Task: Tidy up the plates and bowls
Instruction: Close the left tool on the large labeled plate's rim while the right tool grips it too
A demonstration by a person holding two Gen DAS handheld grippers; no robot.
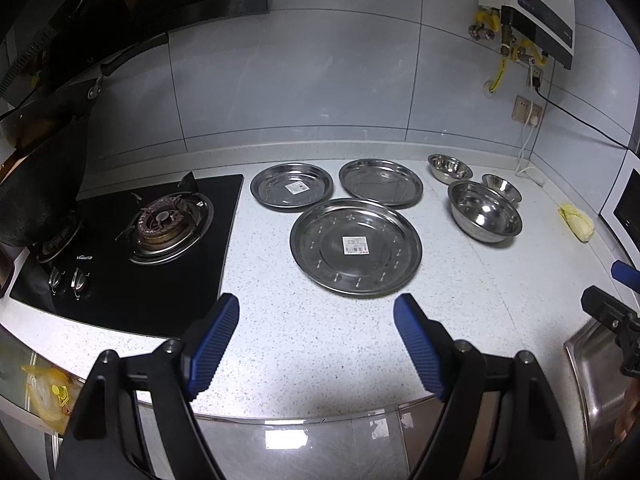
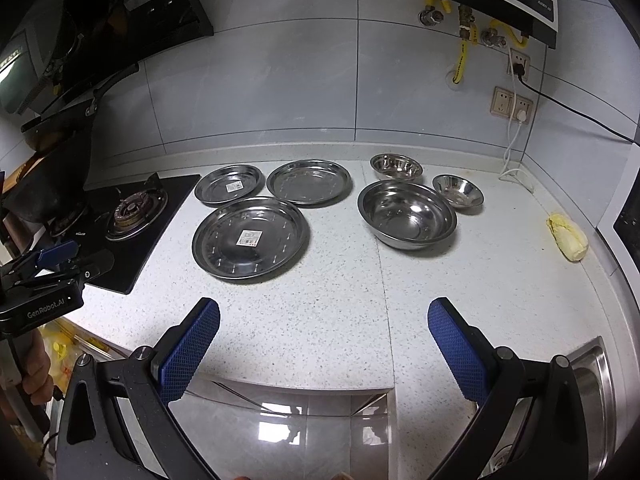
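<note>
A: Where did everything sit on the white speckled stone desk (image 2: 340, 308)?

B: Three round stainless-steel plates lay flat and unstacked. The large front plate with a paper label (image 1: 356, 247) was nearest; behind it were the smaller labelled plate (image 1: 292, 186), just beside the black glass gas hob (image 1: 132, 240), and the unlabelled steel plate (image 1: 381, 181). To their right stood three steel bowls, upright and also separate: the big bowl (image 2: 407, 214), the medium bowl at the back (image 2: 396, 167) and the small bowl (image 2: 457, 190).

A: And the claws?

B: The left claw (image 1: 316, 306) hung above the desk's front edge, its blue pads spread wide with nothing between them. The right claw (image 2: 324, 310) was the same — jaws apart, empty, aimed roughly between plates and bowls. Neither touched any dish.

A: So nothing was stacked. What worried you?

B: Mostly the plates. They looked thin and shallow-rimmed, lying flush on a hard desk, so I judged a pad could skid off the rim instead of getting under it, pushing the front plate into the two behind. A pinch at one edge might also let the plate swing down and clatter.

A: The bowls?

B: The small bowl sat very near the big one; a wide-open claw reaching for either could knock its neighbour. Polished steel on ribbed rubber may slip if gripped on the curved wall. There was also a pale yellow lump (image 2: 568, 239) well to the right — I couldn't tell what it was.
</note>
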